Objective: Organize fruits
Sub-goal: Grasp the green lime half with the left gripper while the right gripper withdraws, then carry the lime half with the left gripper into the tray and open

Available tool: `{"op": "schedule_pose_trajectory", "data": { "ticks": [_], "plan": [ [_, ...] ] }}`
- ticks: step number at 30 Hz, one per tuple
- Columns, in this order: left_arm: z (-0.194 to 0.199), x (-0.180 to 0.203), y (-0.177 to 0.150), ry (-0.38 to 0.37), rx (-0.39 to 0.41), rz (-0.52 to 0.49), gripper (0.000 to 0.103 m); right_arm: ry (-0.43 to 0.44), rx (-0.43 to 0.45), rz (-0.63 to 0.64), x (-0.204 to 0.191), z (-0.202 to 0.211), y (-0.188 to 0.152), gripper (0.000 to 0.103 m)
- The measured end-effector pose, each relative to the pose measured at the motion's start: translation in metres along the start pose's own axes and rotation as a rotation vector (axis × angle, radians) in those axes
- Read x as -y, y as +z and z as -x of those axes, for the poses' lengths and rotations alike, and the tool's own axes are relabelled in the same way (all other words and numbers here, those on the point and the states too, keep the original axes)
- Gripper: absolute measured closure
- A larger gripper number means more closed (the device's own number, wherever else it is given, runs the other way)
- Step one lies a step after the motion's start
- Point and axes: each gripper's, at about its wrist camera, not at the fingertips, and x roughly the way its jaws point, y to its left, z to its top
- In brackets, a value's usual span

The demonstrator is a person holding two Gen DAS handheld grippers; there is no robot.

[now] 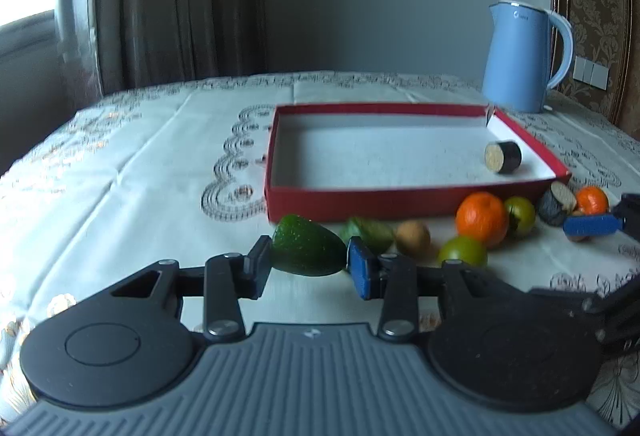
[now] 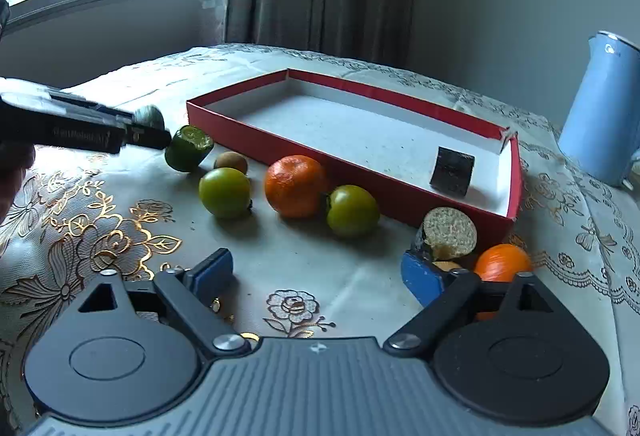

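Black linkage fingers [image 2: 210,272], blue pads [image 1: 362,270]

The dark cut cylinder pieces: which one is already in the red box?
The dark piece lying near the red box's right end, inside; the other cut piece sits on the tablecloth outside, by the right tool.

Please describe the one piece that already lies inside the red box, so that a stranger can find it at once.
Find the shallow red box in front of the blue kettle. In its corner nearest the kettle lies a short dark cylinder piece, alone on the white floor. A similar dark piece stands outside the box wall, among the fruits.
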Motion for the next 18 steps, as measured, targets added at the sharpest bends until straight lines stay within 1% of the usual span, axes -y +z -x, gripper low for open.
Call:
{"op": "schedule_pose_trajectory", "data": {
  "ticks": [3,5,6,11,16,18],
  "plan": [
    [-0.001,0.002,0.008,-0.001,0.015,-0.013,0.066,0.001,-0.02,-0.039,0.007,-0.003,0.0,0.0],
    [-0.003,0.002,0.013,0.003,0.022,-0.019,0.066,0.033,-0.035,-0.084,0.015,-0.006,0.0,0.0],
    [-0.004,0.003,0.015,0.004,0.024,-0.022,0.066,0.036,-0.032,-0.088,0.016,-0.006,0.0,0.0],
    [-0.012,0.001,0.028,-0.011,0.025,-0.01,0.066,0.033,-0.034,-0.084,0.016,-0.005,-0.001,0.0],
    [-0.026,0.006,0.043,-0.001,0.041,-0.036,0.066,0.033,-0.034,-0.083,0.016,-0.005,-0.001,0.0],
    [-0.035,0.007,0.051,-0.004,0.041,-0.033,0.066,0.034,-0.034,-0.084,0.016,-0.005,-0.001,0.0]
  ]
}}
